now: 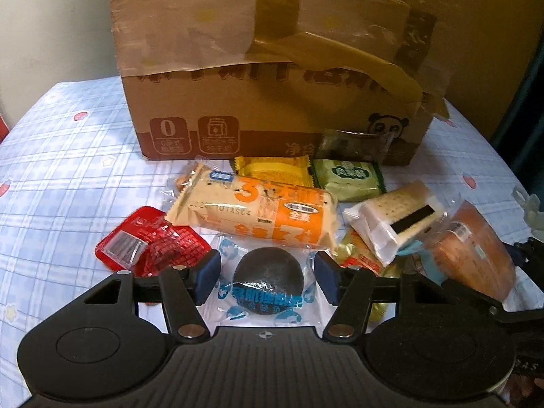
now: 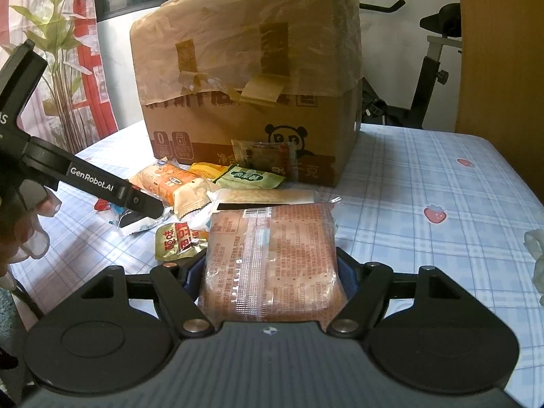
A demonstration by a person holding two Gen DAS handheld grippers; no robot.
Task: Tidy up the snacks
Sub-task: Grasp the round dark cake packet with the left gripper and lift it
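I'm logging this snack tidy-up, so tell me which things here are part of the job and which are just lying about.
Part of the job:
bread pack, between right gripper fingers
dark round cake, between open left gripper fingers
orange cracker pack
red packet
green packet
cardboard box

Lying about:
plant
exercise bike

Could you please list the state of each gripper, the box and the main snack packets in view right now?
Left gripper: open, straddling the clear round dark-cake packet.
Right gripper: shut on the large orange-brown bread packet.
Taped brown cardboard box: closed, upright.
Long orange-and-cream biscuit packet: sealed, lying atop the pile.
Red foil packet: sealed, crumpled.
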